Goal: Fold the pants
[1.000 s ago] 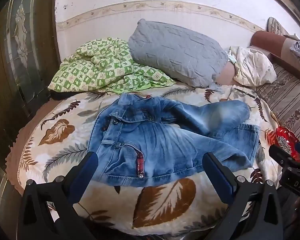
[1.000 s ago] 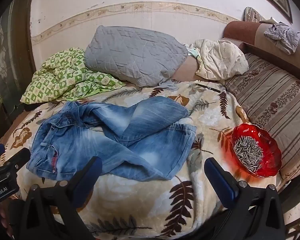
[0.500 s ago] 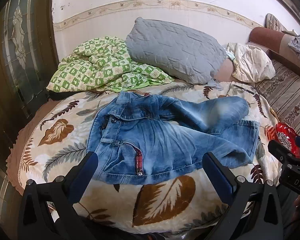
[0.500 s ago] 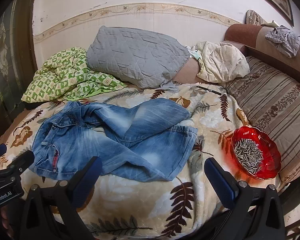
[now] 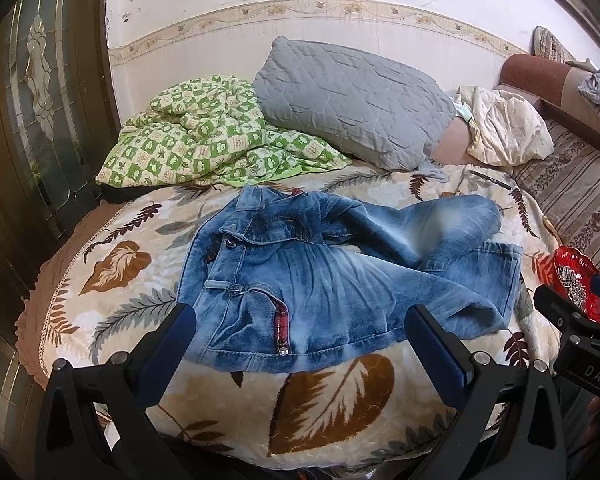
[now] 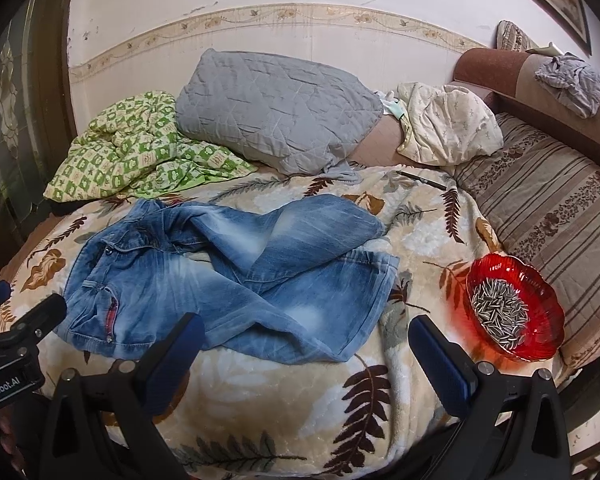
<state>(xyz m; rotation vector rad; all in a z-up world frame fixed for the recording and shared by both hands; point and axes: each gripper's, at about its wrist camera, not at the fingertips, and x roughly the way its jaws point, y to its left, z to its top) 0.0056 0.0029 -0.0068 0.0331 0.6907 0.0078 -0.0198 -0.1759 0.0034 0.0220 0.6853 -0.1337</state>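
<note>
- On the leaf-print blanket (image 5: 340, 392) lie the jeans (image 5: 340, 280), crumpled, long axis running left to right, waistband at the left, legs crossing toward the red bowl (image 6: 514, 308).
- Left gripper (image 5: 300, 344): jaws spread wide, empty, just short of the jeans' near hem.
- Right gripper (image 6: 306, 356): jaws likewise wide apart, holding nothing, near the leg ends.

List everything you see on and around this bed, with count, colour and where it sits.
jeans: one, faded blue, crumpled mid-bed
leaf blanket: one, cream and brown, under jeans
checked quilt: one, green-white, back left
pillow: one, grey, against wall
bowl of sunflower seeds: one, red, right of jeans
striped cushion: one, brown-beige, right
pale cloth: one, cream, back right
left claw: one, black-blue, open, near waistband
right claw: one, black-blue, open, near hem
</note>
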